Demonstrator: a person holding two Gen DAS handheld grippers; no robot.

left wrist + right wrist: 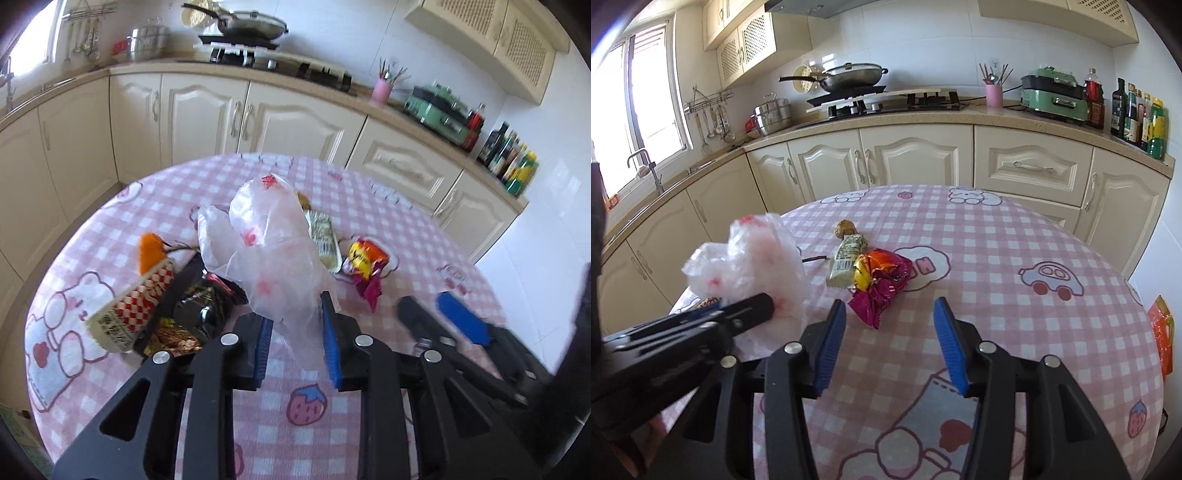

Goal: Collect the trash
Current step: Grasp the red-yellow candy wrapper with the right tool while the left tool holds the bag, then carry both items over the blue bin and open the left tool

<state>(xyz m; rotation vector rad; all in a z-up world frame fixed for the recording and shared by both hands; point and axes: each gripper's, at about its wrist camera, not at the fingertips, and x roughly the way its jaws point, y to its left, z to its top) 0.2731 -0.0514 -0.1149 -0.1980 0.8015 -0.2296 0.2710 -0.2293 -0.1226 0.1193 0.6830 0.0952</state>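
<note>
Red-check box (136, 306): It lies tipped on the left of the pink table (306, 435), right next to a shiny black wrapper (199, 314). I leave these for later.
Plastic bag (273, 251): It stands puffed up in the middle. My left gripper (295, 339) pinches its bottom edge, so I keep that squeeze tight and lift slowly so the thin bag does not slip or rip.
Pale bar wrapper (846, 262): It lies just behind the bag, touching the next piece.
Purple and orange wrapper (882, 284): It lies crumpled just ahead of my right gripper (890, 332), which is spread and holds nothing. I go down low, get one finger on each side, then squeeze.
</note>
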